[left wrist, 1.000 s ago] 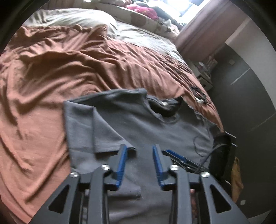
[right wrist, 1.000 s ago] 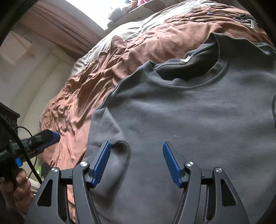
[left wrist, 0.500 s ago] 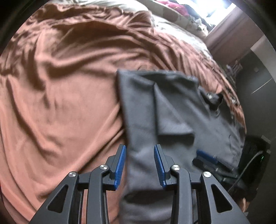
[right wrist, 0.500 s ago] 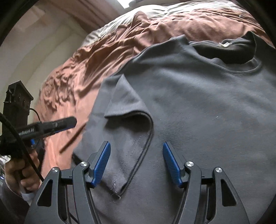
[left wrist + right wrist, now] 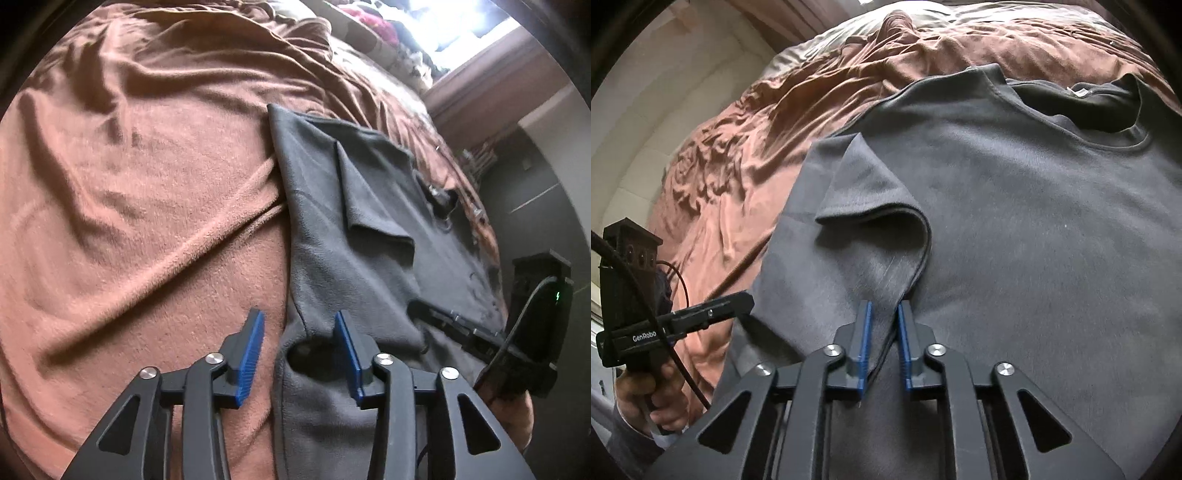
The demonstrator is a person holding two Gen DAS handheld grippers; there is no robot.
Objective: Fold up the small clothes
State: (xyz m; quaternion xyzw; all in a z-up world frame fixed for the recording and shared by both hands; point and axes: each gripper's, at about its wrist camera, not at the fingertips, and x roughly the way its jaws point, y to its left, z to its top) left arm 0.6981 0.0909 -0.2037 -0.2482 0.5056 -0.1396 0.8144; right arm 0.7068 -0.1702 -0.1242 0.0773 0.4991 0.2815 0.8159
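Brown bedspread (image 5: pixel 746 192) under grey T-shirt (image 5: pixel 1034 229)

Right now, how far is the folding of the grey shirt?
Early stage. Done: the grey T-shirt lies spread on the brown blanket, with one sleeve already turned inward. In hand: the right gripper is closing on the folded edge below that sleeve; the left gripper has its jaws opening astride the shirt's side edge, not pinching it. Left: the other side and the crosswise folds.
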